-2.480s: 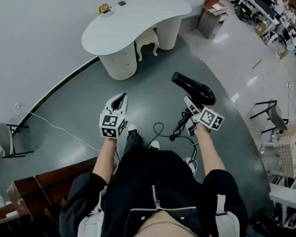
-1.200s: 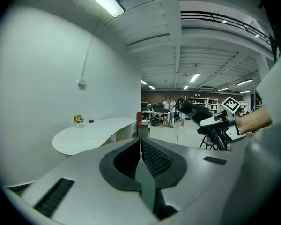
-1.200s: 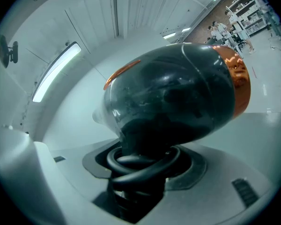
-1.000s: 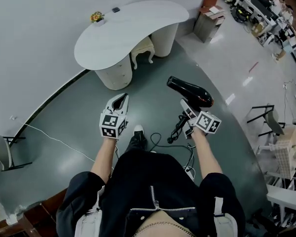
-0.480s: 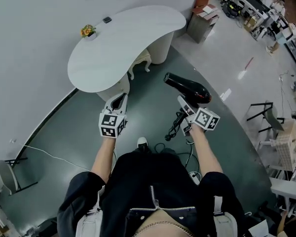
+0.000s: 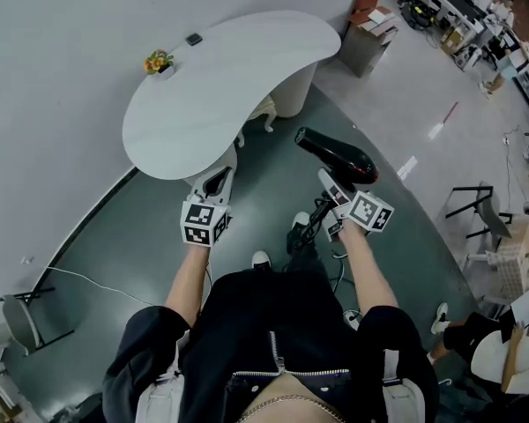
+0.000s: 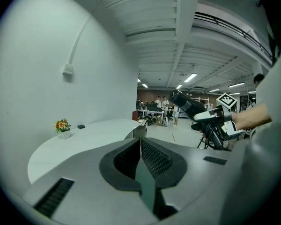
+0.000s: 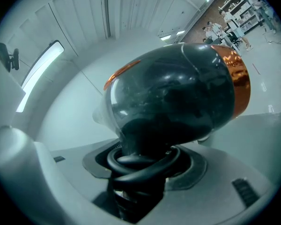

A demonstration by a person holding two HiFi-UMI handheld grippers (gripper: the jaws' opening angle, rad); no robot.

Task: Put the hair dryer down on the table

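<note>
The hair dryer [image 6: 339,159] hangs in the air short of the bench's [image 6: 220,77] near edge, over the floor and not yet above the top. My right gripper [image 6: 332,189] has its fingers clamped on the handle, with the barrel overhanging toward the bench. I judge it top-heavy, with a hard glossy shell (slippery, I'd guess), so the handle is the place to hold. The cord [image 6: 310,227] dangling below could tug.

My left gripper [image 6: 214,181] sits just short of the bench's near edge, fingers pressed together on nothing.

Only the head view shows the gap to the bench and the trailing cord. Only the right gripper view shows a cord loop bunched at the fingers. The left gripper view adds a flower pot [image 7: 62,126] at the bench's far side.
</note>
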